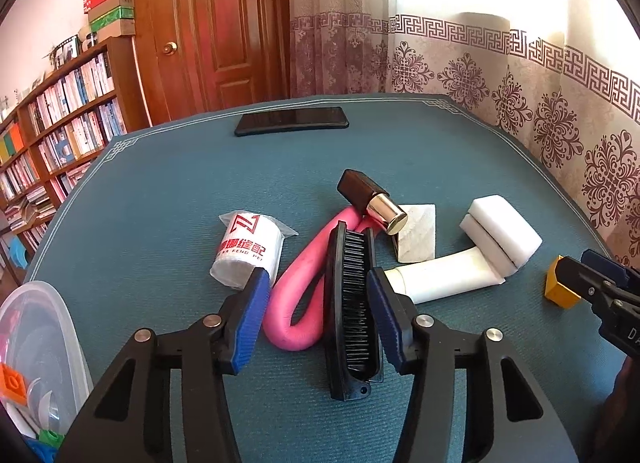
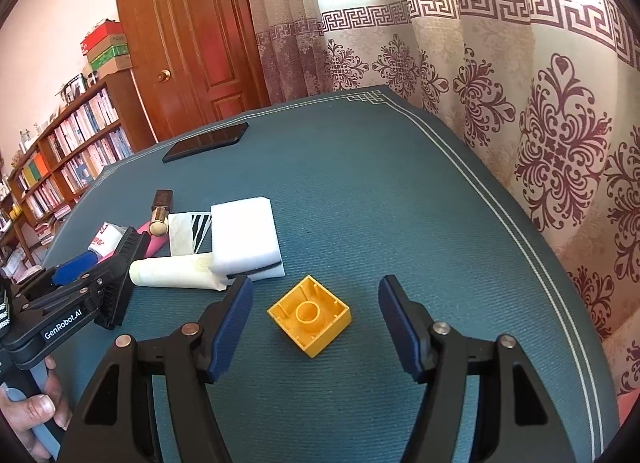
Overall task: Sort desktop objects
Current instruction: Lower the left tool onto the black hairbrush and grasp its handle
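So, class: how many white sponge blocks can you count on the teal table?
2: stacked together, the sponge blocks rest on the white tube's end, behind the yellow brick. Others may be hidden.

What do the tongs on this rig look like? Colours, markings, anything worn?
Both tongs match: left tongs and right tongs have matte black plastic linkage arms with triangular cut-outs, silver round pivot pins and ribbed blue pads. The left one's side carries white "GenRobot.AI" lettering and a grey-blue handle. No cables visible. No sleeve can be made out.
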A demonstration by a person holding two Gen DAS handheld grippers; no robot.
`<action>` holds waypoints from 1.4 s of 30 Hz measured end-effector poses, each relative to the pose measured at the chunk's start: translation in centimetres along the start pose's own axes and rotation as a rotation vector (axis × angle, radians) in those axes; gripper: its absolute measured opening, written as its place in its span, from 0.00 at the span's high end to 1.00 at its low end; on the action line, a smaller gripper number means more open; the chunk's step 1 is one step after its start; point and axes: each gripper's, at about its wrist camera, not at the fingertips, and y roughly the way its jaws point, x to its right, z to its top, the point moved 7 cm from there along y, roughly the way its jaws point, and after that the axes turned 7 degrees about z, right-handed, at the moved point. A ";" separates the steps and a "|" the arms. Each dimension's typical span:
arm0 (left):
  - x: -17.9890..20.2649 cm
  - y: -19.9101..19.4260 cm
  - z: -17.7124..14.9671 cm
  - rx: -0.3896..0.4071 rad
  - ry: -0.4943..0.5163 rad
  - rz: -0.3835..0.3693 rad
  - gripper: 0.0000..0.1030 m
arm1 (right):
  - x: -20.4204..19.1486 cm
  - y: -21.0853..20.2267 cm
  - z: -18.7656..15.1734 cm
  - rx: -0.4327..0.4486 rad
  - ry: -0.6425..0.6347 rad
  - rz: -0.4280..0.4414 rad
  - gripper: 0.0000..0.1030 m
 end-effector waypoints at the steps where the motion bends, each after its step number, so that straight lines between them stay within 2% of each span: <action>1: -0.1 -0.1 0.0 0.001 -0.005 0.001 0.47 | 0.1 0.0 0.0 -0.001 0.003 0.000 0.32; 9: -0.7 -1.0 0.3 0.038 -0.033 -0.004 0.47 | 0.3 0.3 -0.1 -0.011 0.015 0.004 0.32; 16: 0.3 -2.1 0.3 0.080 0.015 -0.021 0.47 | 0.6 0.5 -0.3 -0.021 0.028 0.006 0.32; 20: 1.0 -1.9 0.0 0.065 0.037 -0.035 0.47 | 0.6 0.5 -0.3 -0.021 0.028 0.006 0.32; 31: 1.9 -1.8 -1.9 -0.019 0.019 -0.128 0.47 | 0.8 0.7 -0.4 -0.032 0.036 0.004 0.32; 42: 1.6 -1.8 -3.1 -0.071 -0.008 -0.147 0.47 | 0.8 0.6 -0.4 -0.029 0.040 -0.001 0.32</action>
